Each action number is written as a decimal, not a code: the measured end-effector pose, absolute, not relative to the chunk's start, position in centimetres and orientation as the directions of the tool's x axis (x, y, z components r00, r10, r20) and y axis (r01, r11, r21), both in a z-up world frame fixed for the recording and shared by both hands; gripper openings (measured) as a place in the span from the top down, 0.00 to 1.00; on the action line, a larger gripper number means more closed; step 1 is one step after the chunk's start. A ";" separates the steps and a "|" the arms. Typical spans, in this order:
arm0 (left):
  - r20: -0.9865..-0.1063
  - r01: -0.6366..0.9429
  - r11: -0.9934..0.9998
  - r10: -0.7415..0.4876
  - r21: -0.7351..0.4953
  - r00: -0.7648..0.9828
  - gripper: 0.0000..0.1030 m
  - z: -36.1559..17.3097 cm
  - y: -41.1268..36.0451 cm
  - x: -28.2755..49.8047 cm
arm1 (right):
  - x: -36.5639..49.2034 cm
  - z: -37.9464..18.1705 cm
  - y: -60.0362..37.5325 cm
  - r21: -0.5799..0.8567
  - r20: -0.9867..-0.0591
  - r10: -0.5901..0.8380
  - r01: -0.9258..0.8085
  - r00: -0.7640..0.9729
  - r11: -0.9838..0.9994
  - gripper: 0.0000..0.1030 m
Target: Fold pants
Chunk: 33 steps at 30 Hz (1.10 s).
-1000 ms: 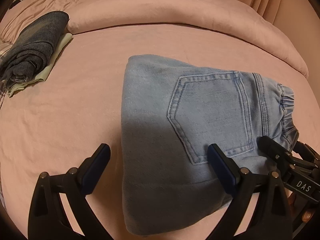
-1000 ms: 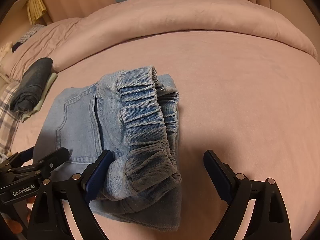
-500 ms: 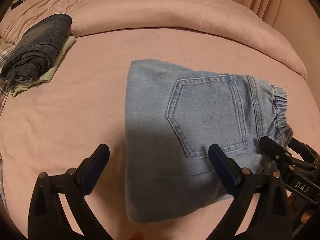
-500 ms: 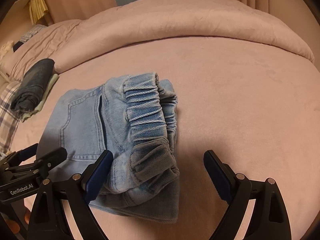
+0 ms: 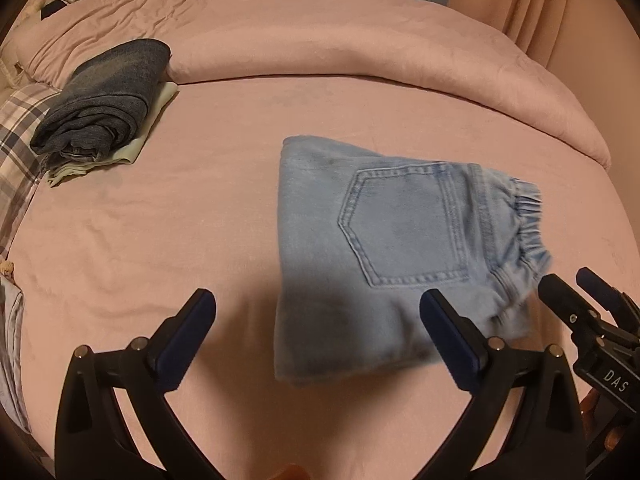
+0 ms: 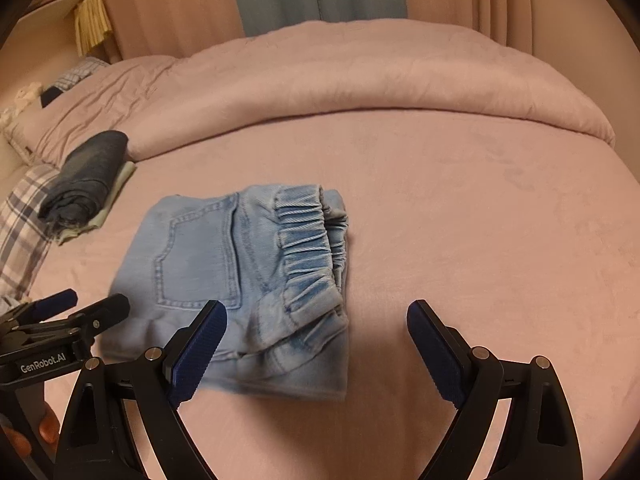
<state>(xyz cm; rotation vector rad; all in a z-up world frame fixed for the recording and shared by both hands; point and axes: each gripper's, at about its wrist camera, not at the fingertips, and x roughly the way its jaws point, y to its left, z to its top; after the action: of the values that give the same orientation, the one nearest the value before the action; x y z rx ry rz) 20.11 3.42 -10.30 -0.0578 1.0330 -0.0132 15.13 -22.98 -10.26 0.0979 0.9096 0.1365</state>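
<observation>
- The jeans [image 5: 400, 256] lie on the pink bed [image 5: 200, 208] as a compact folded packet, back pocket up, elastic waistband [image 6: 308, 248] bunched on the side toward the right gripper.
- The left gripper [image 5: 316, 336] hangs over the packet's near left part with its fingers spread wide and nothing between them — one pad over bare bedding, the other over denim.
- The right gripper [image 6: 316, 344] is likewise splayed and empty, its left pad above the packet's near corner, the other over bare sheet.
- Judging by the neat stack of layers, the folding looks finished; both tools seem clear of the cloth so the packet can rest undisturbed.
- A dark folded garment [image 5: 104, 100] on a pale one sits well apart at the far left, near a plaid pillow [image 5: 16, 148] — likely the pile of finished pieces.
- The rolled duvet [image 6: 360, 80] lies along the far edge, out of the way.
</observation>
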 end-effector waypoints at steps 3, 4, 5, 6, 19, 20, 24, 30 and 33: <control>-0.853 -0.005 0.999 -0.035 -0.043 0.520 0.01 -9.8 3.2 19.4 | 14.3 -9.5 -23.0 0.155 -0.763 0.181 -0.096 0.621 0.983 0.11; -0.854 0.005 0.999 -0.040 -0.044 0.519 0.01 -9.9 3.1 19.3 | 14.2 -9.4 -23.1 0.168 -0.753 0.195 -0.103 0.628 0.980 0.11; -0.855 0.012 0.999 -0.046 -0.047 0.516 0.01 -10.1 3.0 19.2 | 14.2 -9.1 -23.1 0.197 -0.732 0.228 -0.121 0.642 0.973 0.11; -0.858 0.020 0.998 -0.055 -0.052 0.510 0.01 -10.5 2.9 19.2 | 14.2 -9.0 -23.1 0.217 -0.718 0.251 -0.135 0.650 0.967 0.11; -0.905 0.074 0.979 -0.205 -0.191 0.373 0.00 -16.4 2.4 20.3 | 20.2 -15.0 -18.6 0.472 -0.723 0.526 -0.236 0.448 0.849 0.11; -0.911 0.078 0.981 -0.193 -0.177 0.364 0.01 -16.5 2.3 20.2 | 20.3 -15.1 -18.7 0.480 -0.716 0.531 -0.232 0.452 0.846 0.11; -0.893 0.102 0.988 -0.148 -0.116 0.425 0.01 -14.7 2.1 18.8 | 19.1 -13.5 -18.4 0.447 -0.714 0.508 -0.245 0.481 0.860 0.11; -0.825 0.110 0.993 -0.090 -0.034 0.559 0.01 -8.5 2.0 15.1 | 14.3 -7.9 -18.7 0.280 -0.694 0.390 -0.272 0.605 0.921 0.11; -0.802 0.097 0.995 -0.060 -0.003 0.595 0.01 -5.5 1.7 13.0 | 12.2 -5.4 -19.8 0.221 -0.678 0.344 -0.266 0.650 0.938 0.11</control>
<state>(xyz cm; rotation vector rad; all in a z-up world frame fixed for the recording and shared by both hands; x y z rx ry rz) 13.04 1.73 -5.54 0.0421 0.9297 -0.0914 12.17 -19.80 -5.44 0.1049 0.7913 0.3474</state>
